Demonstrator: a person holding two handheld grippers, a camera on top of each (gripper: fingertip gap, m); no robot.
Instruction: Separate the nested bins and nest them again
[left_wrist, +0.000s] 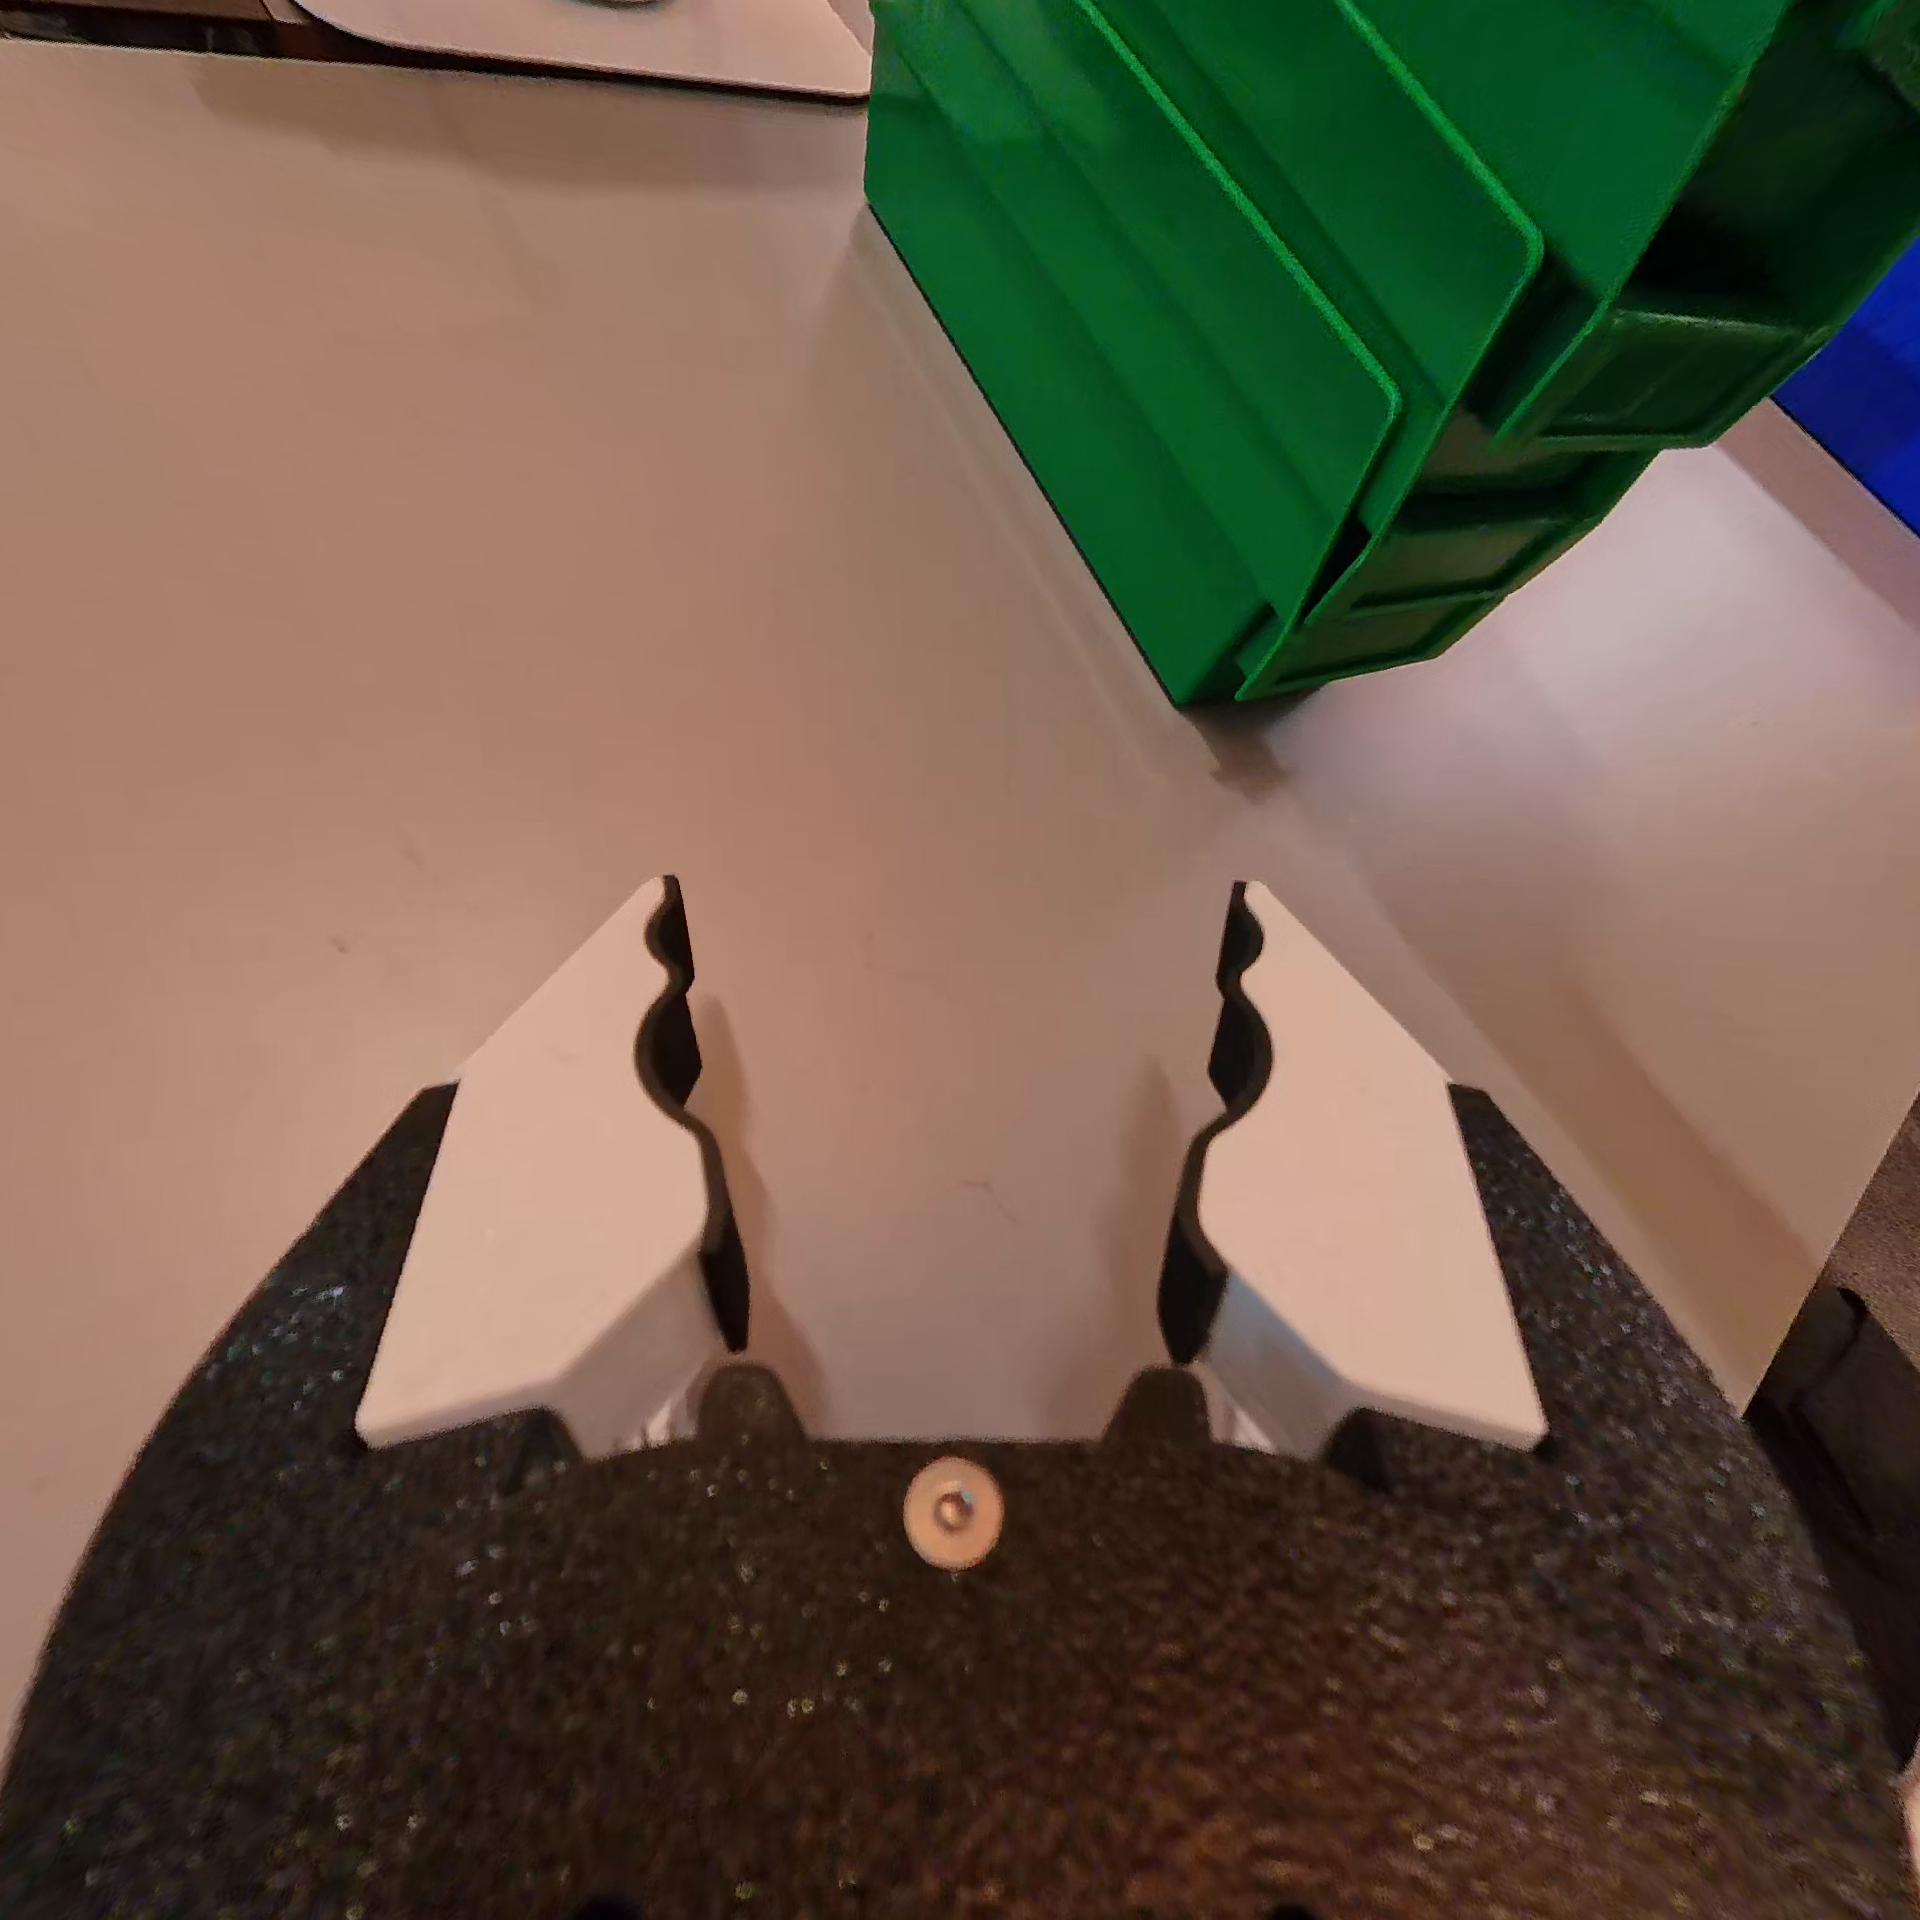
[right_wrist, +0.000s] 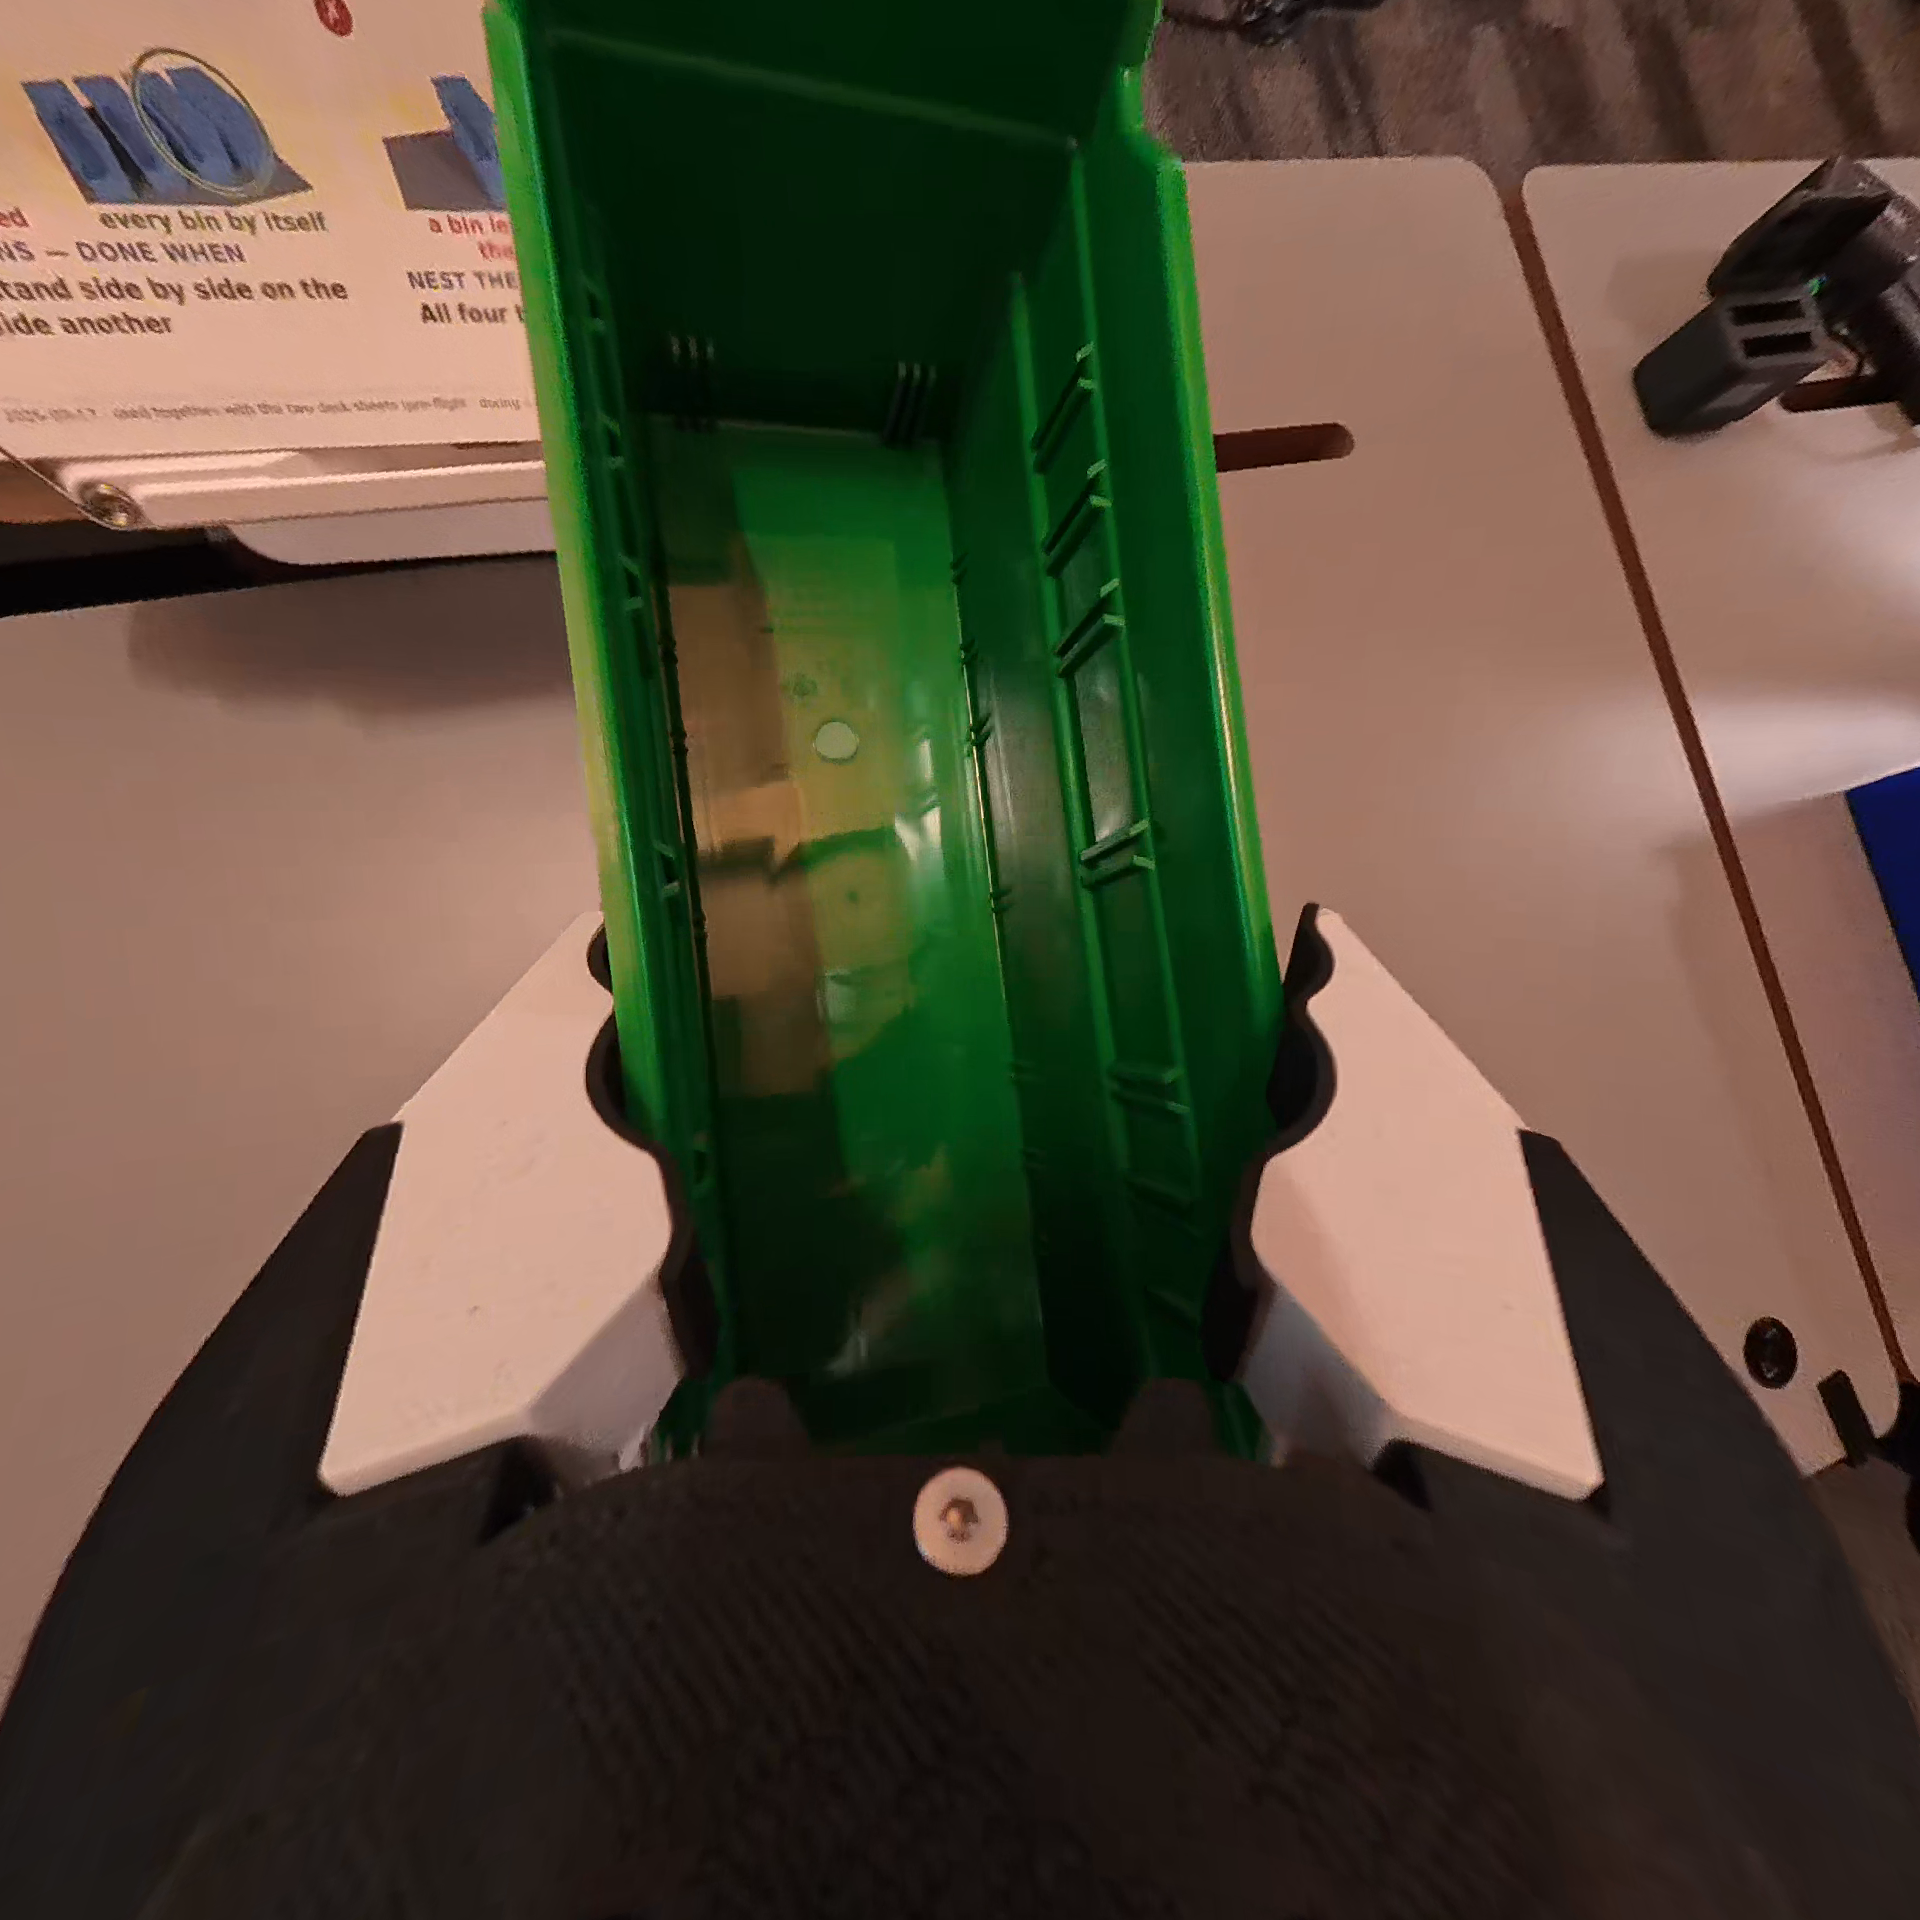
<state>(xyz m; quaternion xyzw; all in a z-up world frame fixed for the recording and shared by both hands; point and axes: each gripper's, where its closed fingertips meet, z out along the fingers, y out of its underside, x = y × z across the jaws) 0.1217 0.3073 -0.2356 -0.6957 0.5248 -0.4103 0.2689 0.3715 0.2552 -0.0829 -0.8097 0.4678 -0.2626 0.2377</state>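
Green bin stack (left_wrist: 1299, 343): nested. Left gripper (left_wrist: 956, 1049): released, empty, near the stack. Right gripper (right_wrist: 951, 1122): clenched around 1 green bin (right_wrist: 883, 727). Separation or re-nesting: cannot tell.

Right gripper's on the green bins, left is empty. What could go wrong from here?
1. The right gripper spans the whole width of the green bin stack, pinching the outer walls; a pull may well lift all the bins together.
2. The left gripper is open over bare table, clear of the stack, so nothing braces the lower bins.
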